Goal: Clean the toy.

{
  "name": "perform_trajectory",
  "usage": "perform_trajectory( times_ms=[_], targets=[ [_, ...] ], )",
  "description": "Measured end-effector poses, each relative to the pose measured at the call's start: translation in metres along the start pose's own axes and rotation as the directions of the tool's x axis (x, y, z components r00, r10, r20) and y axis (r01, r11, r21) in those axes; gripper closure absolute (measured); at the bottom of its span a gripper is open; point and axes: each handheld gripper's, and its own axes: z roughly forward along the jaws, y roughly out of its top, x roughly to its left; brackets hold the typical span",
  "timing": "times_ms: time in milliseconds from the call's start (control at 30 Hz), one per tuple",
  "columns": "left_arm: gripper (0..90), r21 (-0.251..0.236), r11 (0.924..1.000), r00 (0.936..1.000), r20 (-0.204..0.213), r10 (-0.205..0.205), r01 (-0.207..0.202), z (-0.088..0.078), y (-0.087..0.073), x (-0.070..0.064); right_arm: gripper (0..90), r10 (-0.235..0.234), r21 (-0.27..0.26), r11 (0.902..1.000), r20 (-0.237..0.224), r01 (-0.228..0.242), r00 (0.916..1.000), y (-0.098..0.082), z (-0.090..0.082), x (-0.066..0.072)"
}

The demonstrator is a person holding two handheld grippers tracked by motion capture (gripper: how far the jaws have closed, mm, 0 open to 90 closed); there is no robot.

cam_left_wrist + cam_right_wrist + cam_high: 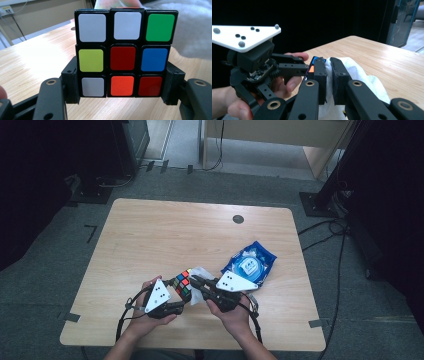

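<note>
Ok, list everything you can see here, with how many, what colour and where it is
Puzzle cube: one, black frame with white, green, yellow, red, blue and orange stickers, clamped between the left gripper's jaws above the table's near edge.
White cloth: one, pinched in the right gripper's jaws, right beside the cube.
Blue packet: one, blue with a white label, lying on the table beyond the right gripper.
Table: one, light wood with a small dark round cap near its far edge.
Cables: several, black, on the grey floor at the table's right.
Left gripper: one, black with a pale plate, in the left hand.
Right gripper: one, black with a pale plate, in the right hand.
</note>
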Motion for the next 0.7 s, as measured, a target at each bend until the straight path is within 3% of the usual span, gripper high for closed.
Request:
perform_trajectory(
  times_ms=[100,333,467,633,700],
  targets=[
    [34.1,0.000,1.0000,0.9999,0.010,0.001,-0.001,0.001,0.000,-0.002,85.0,0.018,-0.016,0.9997,-0.020,-0.019,0.9996,0.001,0.000,0.001],
    [34.1,0.016,0.9986,0.9985,0.024,0.049,-0.050,0.005,0.001,-0.012,84.5,-0.005,-0.010,0.9999,-0.065,0.005,0.9979,0.001,0.005,0.011],
    [34.1,0.002,0.9986,0.9980,0.034,0.053,-0.053,0.003,0.003,-0.013,84.4,0.017,-0.025,0.9995,-0.040,-0.018,0.9991,0.000,0.003,0.004],
    [34.1,0.003,0.9987,0.9983,0.029,0.051,-0.051,0.003,0.003,-0.012,83.7,0.037,-0.020,0.9991,0.046,-0.036,0.9983,-0.006,0.000,-0.011],
    [34.1,0.004,0.9988,0.9985,0.028,0.048,-0.048,0.003,0.003,-0.011,83.7,0.046,-0.018,0.9988,0.058,-0.045,0.9973,-0.008,0.000,-0.015]
  ],
)
